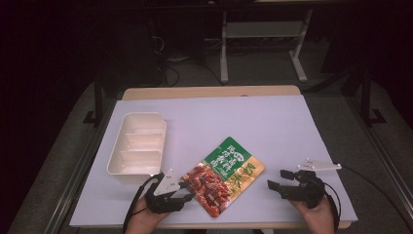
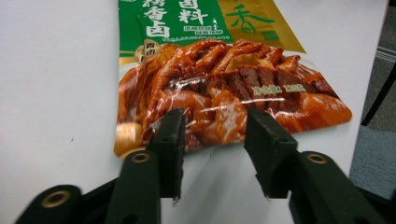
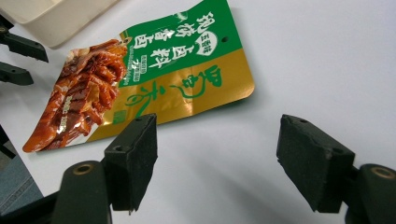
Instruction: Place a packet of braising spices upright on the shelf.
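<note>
A flat food pouch [image 1: 224, 175], green and gold with a picture of braised meat, lies on the white table a little in front of centre. My left gripper [image 1: 189, 191] sits at the pouch's near left edge. In the left gripper view its jaws [image 2: 214, 126] stand apart over the edge of the pouch [image 2: 224, 84], and the pads do not press on it. My right gripper [image 1: 275, 179] rests to the right of the pouch with jaws wide apart. The right gripper view shows bare table between its jaws [image 3: 217, 130], with the pouch [image 3: 154, 74] just beyond the left jaw.
A cream tray [image 1: 117, 151] with divided compartments stands at the left, behind my left gripper, and its corner [image 3: 51, 18] appears in the right gripper view. The table's front edge [image 1: 219, 225] runs close under both hands. Dark floor and desk legs lie beyond the far edge.
</note>
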Available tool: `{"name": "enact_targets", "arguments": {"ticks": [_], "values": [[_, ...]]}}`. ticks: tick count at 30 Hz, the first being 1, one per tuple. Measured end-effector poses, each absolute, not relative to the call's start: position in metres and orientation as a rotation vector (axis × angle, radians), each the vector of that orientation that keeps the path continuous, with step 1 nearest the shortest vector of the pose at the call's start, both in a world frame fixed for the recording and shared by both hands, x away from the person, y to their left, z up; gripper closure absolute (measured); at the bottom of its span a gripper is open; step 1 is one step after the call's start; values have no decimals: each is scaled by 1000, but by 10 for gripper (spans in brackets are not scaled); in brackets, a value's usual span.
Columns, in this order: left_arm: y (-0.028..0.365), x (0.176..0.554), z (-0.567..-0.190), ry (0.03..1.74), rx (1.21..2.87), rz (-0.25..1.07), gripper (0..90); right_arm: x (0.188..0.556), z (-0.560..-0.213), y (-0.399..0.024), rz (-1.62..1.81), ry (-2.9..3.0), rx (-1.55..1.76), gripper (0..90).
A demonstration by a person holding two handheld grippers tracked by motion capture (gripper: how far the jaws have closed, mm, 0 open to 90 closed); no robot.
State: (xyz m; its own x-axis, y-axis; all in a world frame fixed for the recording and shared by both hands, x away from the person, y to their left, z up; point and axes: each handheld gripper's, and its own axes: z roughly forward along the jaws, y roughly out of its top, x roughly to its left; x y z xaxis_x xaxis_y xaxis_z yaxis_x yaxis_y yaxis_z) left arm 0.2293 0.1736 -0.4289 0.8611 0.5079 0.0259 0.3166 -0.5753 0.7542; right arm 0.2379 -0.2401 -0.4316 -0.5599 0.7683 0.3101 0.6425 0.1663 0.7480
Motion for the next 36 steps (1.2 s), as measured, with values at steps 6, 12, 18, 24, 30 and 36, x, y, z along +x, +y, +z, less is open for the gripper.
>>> {"name": "enact_targets", "arguments": {"ticks": [6, 12, 18, 24, 30, 36], "values": [[159, 242, -431, 585, 2275, 309, 672, 240, -432, -241, 1340, 2290, 1392, 272], [149, 253, -434, 600, 2327, 309, 780, 248, -432, -239, 1322, 2301, 1385, 260], [143, 256, -437, 603, 2377, 295, 864, 262, -435, -232, 1318, 2333, 1406, 258], [139, 256, -436, 601, 2413, 291, 900, 278, -441, -222, 1290, 2385, 1422, 263], [139, 257, -437, 614, 2405, 274, 900, 284, -446, -213, 1270, 2417, 1441, 281], [140, 257, -438, 613, 2402, 273, 900, 284, -448, -204, 1286, 2458, 1436, 350]]}}
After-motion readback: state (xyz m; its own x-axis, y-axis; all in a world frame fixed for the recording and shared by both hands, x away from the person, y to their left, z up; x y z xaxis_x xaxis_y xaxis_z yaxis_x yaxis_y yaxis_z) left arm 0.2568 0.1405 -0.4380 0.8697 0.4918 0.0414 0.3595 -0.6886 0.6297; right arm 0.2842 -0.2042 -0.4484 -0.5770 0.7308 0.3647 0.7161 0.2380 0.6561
